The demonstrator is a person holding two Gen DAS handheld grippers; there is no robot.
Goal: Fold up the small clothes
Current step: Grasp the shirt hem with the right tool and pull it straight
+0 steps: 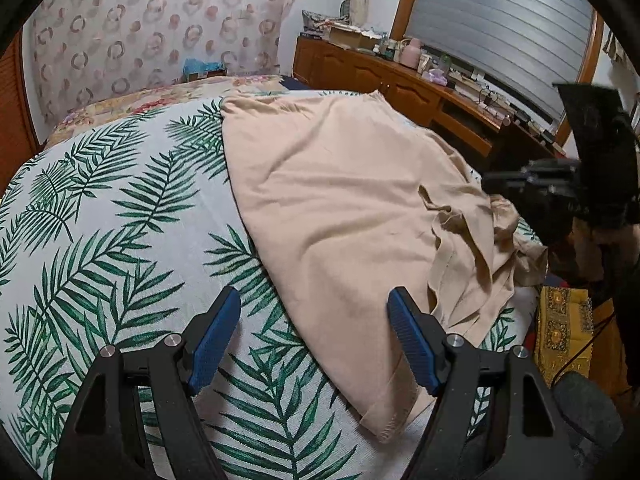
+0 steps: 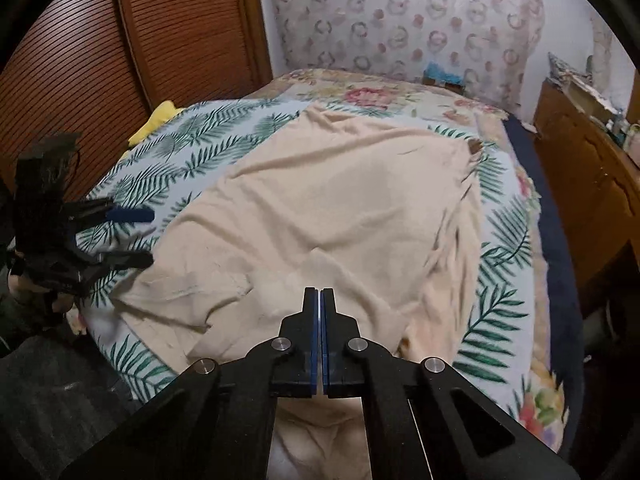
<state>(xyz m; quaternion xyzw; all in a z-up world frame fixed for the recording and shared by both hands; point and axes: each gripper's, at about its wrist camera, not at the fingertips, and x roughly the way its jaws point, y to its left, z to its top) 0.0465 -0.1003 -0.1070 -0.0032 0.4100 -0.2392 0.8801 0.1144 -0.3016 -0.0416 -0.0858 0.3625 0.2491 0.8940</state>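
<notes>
Left wrist view: left gripper (image 1: 314, 300) jaws spread over beige garment (image 1: 352, 208) edge on leaf-print bedspread (image 1: 100, 240); right gripper (image 2: 319, 292) clenched, empty. Step: pre-fold grasp; next, pinch near corner

Left gripper (image 1: 314, 312), jaws apart, above beige garment (image 1: 352, 200).

Left gripper (image 1: 314, 306) and right gripper (image 2: 320, 294) are both showing matte black angular linkage arms with triangular cut-outs, round silver pivot screws at the joints, and ribbed blue pads (image 1: 214, 342) lining the inner finger faces.
</notes>
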